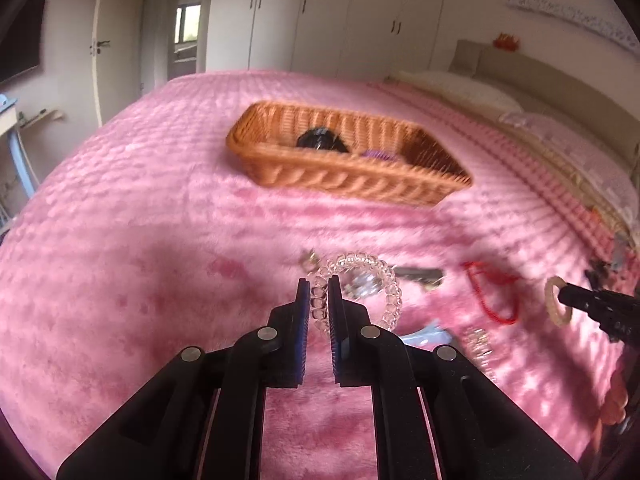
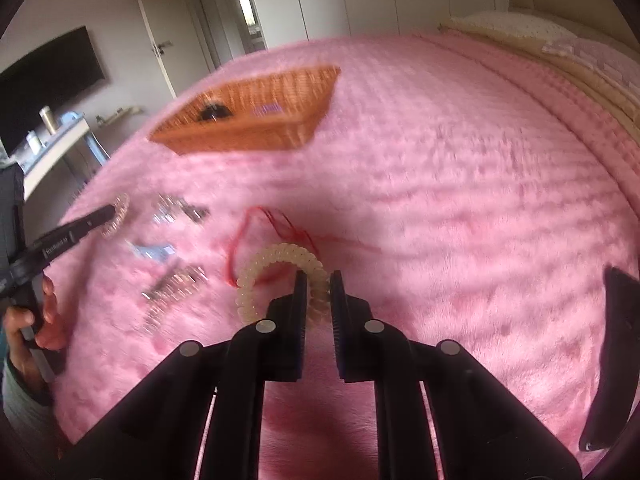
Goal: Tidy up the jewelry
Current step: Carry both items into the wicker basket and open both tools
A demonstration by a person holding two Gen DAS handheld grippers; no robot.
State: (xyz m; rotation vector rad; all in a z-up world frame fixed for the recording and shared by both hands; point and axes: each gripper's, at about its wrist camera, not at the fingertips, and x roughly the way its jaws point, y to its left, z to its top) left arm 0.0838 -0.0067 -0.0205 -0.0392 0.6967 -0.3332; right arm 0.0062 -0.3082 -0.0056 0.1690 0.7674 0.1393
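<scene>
I've got the left gripper [image 1: 319,285] with its jaws clamped on a clear coil hair tie [image 1: 357,286], lifted just off the pink bed cover [image 1: 160,240]. The right gripper [image 2: 318,280] is pinched down on a cream coil hair tie [image 2: 276,270], also held just above the bed. The wicker basket [image 1: 348,178] sits at 12 o'clock from the left jaws, well apart, with a black item [image 1: 320,140] inside. A red cord [image 2: 256,236] lies at 10 o'clock of the right jaws; blurred clips [image 2: 176,280] lie further left.

Clear coil bracelet [image 1: 360,280] and cream coil bracelet [image 2: 280,264] above pink blanket [image 1: 160,240]; wicker basket [image 1: 344,176] beyond.
</scene>
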